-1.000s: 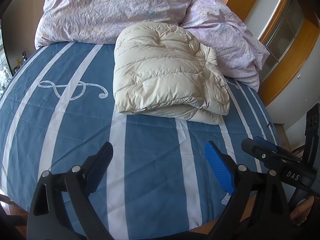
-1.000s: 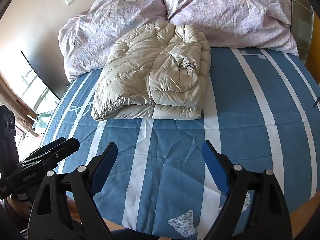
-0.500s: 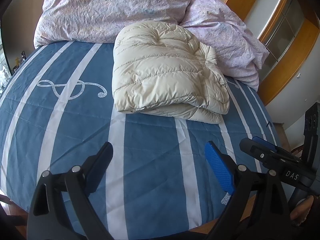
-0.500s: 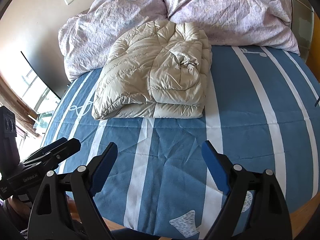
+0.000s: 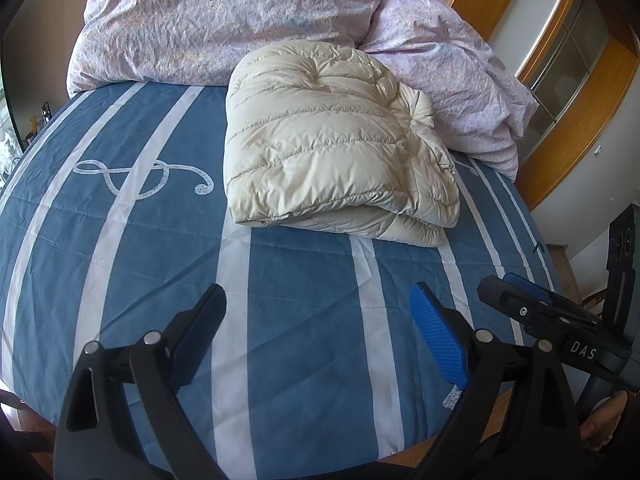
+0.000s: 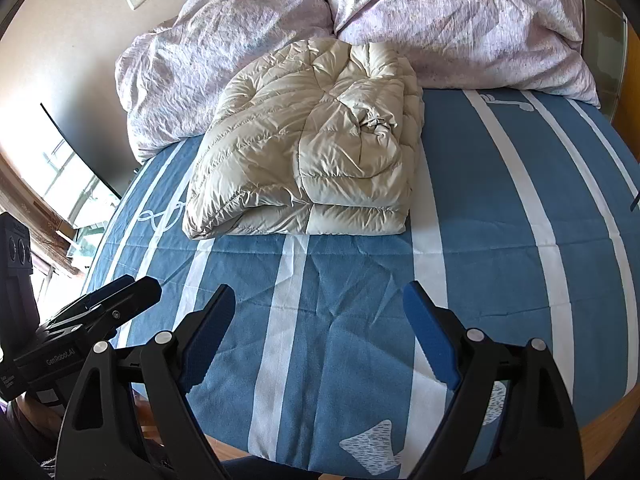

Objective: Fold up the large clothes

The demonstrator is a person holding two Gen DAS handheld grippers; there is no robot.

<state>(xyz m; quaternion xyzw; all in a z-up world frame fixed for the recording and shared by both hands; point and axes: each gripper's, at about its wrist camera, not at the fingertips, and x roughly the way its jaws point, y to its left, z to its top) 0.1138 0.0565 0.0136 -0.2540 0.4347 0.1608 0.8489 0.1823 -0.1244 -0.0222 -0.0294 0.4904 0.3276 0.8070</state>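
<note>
Cream quilted puffer jacket sits folded at twelve o'clock, left gripper and right gripper both spread empty, so the fold looks finished.

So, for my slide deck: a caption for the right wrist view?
Open right tool above the striped bedsheet, facing a folded cream puffer jacket.

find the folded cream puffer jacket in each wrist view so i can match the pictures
Left wrist: the folded cream quilted puffer jacket lies right of centre, upper half, folded edge facing the camera.
Right wrist: it lies just left of centre, upper half.
Shared landmark: the crumpled lilac duvet directly behind it on the blue, white-striped bedsheet.
</note>
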